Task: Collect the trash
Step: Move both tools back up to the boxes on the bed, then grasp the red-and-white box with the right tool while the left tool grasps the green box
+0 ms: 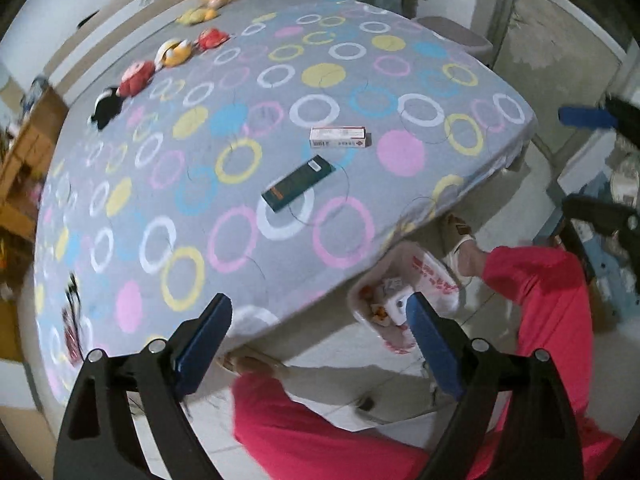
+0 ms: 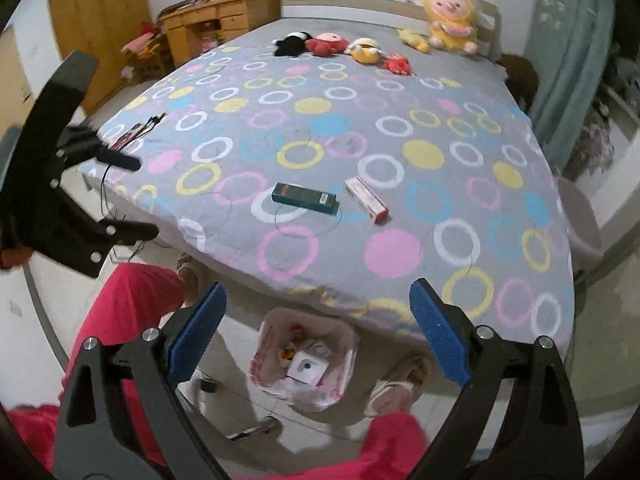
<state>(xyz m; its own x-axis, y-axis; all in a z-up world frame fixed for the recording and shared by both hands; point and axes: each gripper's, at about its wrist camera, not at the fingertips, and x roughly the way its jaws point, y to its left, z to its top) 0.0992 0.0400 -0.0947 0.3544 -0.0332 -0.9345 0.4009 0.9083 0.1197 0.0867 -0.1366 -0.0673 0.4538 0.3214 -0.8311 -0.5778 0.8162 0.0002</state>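
On the bed (image 2: 460,184) near its front edge lie two leftover boxes: a green box (image 2: 305,198) on the left, a white-and-red box (image 2: 366,199) just right of it. Below, on the floor, the trash bag (image 2: 272,364) already holds scraps. Both the left tool (image 1: 320,344) and right tool (image 2: 318,332) hover wide open and empty. The next move is probably reaching forward for a box.

Your way to the green box (image 2: 305,198) and white box (image 2: 366,199) is bare bedspread (image 2: 400,248); toys (image 2: 362,50) sit far off at 12 o'clock, cables (image 2: 138,130) at 10.
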